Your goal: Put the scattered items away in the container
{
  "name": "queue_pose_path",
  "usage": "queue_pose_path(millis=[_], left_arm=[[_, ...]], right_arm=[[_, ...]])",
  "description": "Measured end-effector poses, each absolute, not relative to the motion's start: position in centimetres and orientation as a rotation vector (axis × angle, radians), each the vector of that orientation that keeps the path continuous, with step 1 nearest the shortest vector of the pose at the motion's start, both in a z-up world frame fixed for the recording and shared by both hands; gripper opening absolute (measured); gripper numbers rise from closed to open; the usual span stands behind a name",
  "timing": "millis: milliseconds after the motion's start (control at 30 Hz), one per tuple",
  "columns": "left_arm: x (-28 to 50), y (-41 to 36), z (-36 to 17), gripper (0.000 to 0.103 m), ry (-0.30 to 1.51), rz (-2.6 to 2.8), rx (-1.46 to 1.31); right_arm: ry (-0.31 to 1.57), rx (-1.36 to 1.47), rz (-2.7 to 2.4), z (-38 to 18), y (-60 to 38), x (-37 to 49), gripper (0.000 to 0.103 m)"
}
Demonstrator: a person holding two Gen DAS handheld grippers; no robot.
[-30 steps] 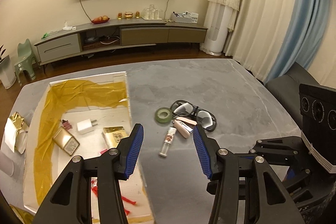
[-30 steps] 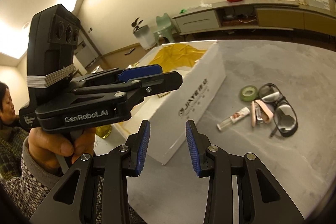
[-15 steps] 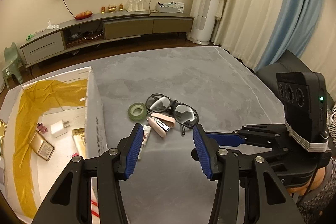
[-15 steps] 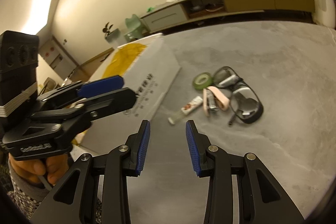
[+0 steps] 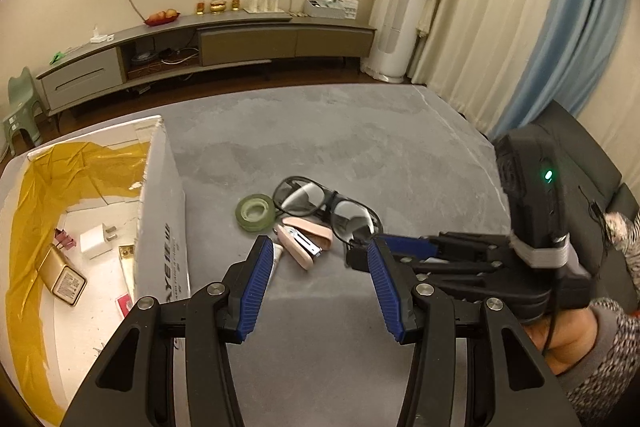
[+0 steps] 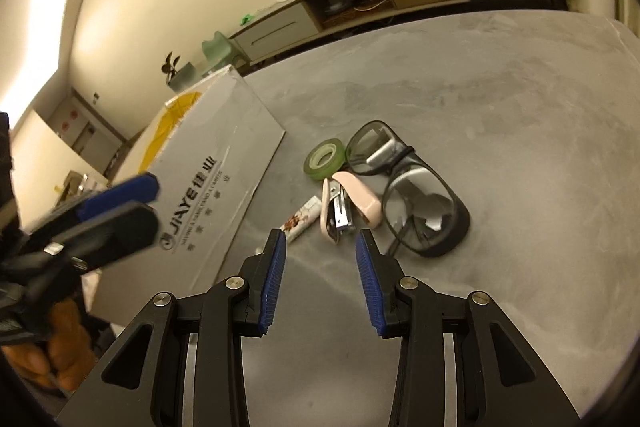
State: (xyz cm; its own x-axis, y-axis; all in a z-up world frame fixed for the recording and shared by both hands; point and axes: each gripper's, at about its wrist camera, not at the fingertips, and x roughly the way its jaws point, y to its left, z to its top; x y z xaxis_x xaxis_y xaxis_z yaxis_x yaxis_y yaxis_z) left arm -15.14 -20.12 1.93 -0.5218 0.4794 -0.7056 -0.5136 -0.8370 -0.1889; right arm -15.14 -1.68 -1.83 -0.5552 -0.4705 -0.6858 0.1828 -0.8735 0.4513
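Four loose items lie clustered on the grey desk (image 5: 360, 147) in the left wrist view: tape (image 5: 255, 213), glasses (image 5: 328, 209), stapler (image 5: 305, 241) and a small tube (image 5: 275, 261), all just right of the white box (image 5: 160, 227). The left gripper (image 5: 316, 283) hangs spread and empty above the tube and stapler; the right gripper (image 5: 362, 255) reaches in from the right, its tip at the glasses. A charger (image 5: 96, 235) and gold tin (image 5: 66, 277) sit inside the box.

From the right wrist, the right gripper (image 6: 320, 263) hovers with fingers parted, holding nothing, just short of the stapler (image 6: 348, 201), tube (image 6: 302, 219) and glasses (image 6: 416, 195); tape (image 6: 326, 159) lies beyond. The blurred left gripper (image 6: 112, 211) crosses before the box (image 6: 208, 195).
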Motion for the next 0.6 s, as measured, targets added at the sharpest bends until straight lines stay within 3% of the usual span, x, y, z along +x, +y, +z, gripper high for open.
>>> queue_pose_path(millis=[100,300,600], left_arm=[[-15.9,-20.7,1.5,0.051,0.024,2.343,-1.088],[-15.8,-21.4,1.7,0.051,-0.001,2.341,-1.067],[-16.3,-23.0,1.4,0.051,-0.020,2.321,-1.084]], right_arm=[[-0.454,1.234,-2.449,-2.8,-2.2,-16.3,0.040],[-0.604,1.268,-2.378,-4.7,-2.2,-18.2,0.041],[-0.342,1.256,-2.493,-5.5,-4.2,-20.2,0.049]])
